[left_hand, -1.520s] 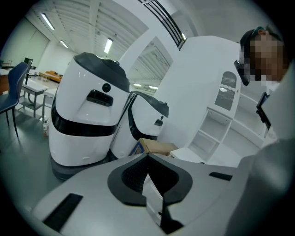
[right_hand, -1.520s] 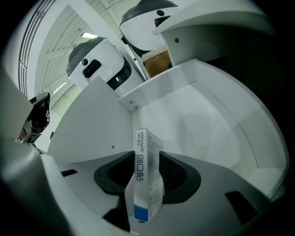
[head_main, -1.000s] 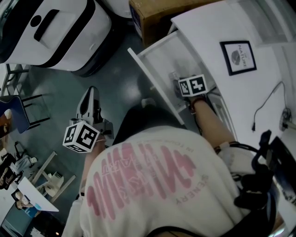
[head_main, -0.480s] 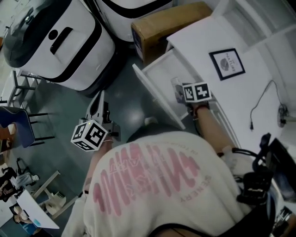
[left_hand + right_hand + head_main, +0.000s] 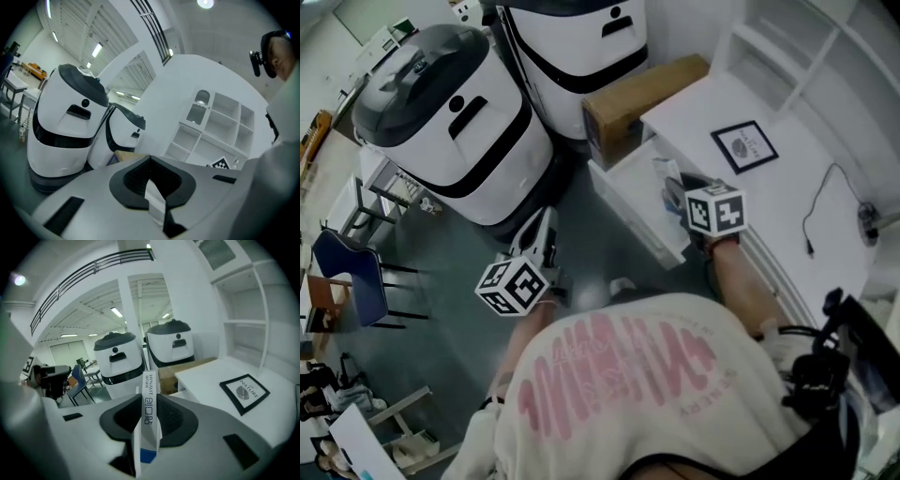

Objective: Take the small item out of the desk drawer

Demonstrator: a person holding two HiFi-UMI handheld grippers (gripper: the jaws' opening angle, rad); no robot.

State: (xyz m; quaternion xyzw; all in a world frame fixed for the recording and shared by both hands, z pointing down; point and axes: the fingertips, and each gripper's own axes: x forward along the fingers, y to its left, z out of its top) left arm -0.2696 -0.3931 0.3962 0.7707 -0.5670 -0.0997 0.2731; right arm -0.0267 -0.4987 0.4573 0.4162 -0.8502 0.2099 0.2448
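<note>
Right claw [image 5: 146,404], slim box [image 5: 149,430] between jaws

Glossy card small box [image 5: 147,427]; smooth matt desk [image 5: 694,108]; brown cardbd carton [image 5: 642,98].

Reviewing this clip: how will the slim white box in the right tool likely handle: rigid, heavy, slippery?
The slim box looks like thin card, so it is probably light and crushable. The right tool pinches its sides without visible denting, so it is likely stiff enough. Its smooth printed surface might slip.
</note>
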